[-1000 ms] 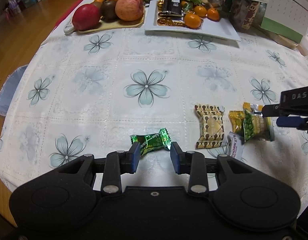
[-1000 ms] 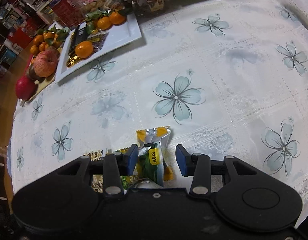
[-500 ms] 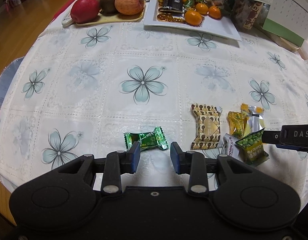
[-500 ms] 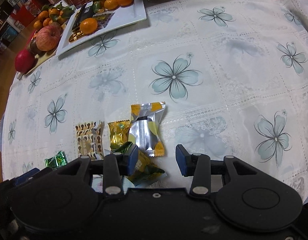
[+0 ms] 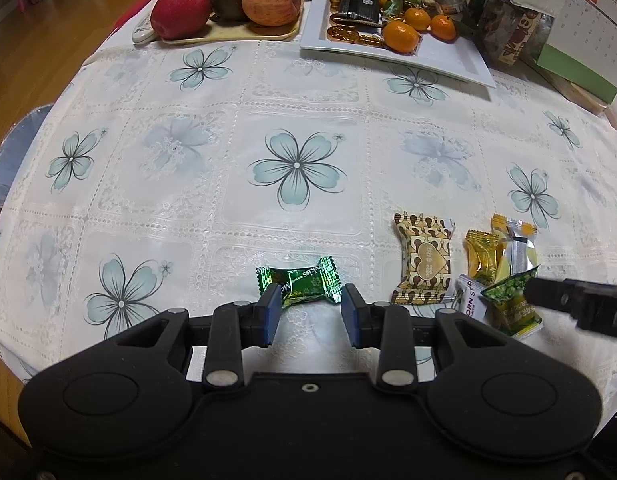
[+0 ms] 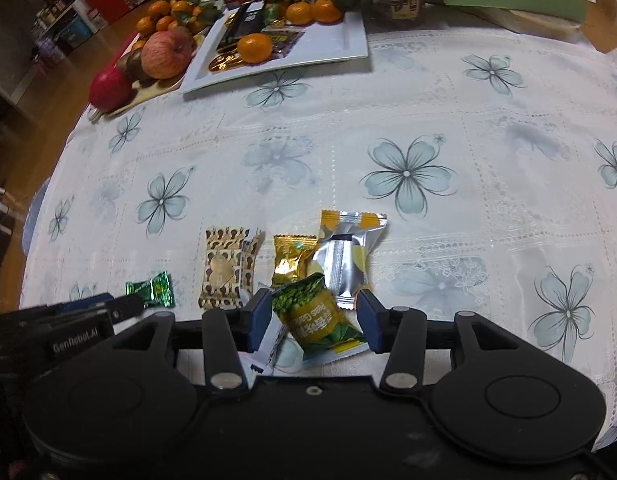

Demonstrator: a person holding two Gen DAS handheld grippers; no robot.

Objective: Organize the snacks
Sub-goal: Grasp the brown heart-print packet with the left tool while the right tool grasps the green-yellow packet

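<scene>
A shiny green candy (image 5: 298,286) lies on the flowered tablecloth just ahead of my left gripper (image 5: 310,308), whose jaws stand open on either side of it. My right gripper (image 6: 314,312) has its jaws opening around a green pea packet (image 6: 316,316). That packet rests partly on a white packet (image 6: 268,340), and a gap shows at the right pad. Just beyond lie a gold candy (image 6: 290,256), a silver and yellow packet (image 6: 346,256) and a brown heart-patterned packet (image 6: 222,270). The left wrist view has the same cluster at its right, with the pea packet (image 5: 512,304) nearest.
At the far side stand a white plate (image 5: 448,60) with mandarins, gold coins and a dark packet, a board (image 5: 228,36) with apples, jars and a desk calendar (image 5: 588,32). The table edge curves along the left, with a blue seat (image 5: 12,152) below it.
The right gripper brought the green pea packet toward the near end of the snack cluster, beside the white packet, and its jaws have widened. The left gripper has stayed around the green candy.
</scene>
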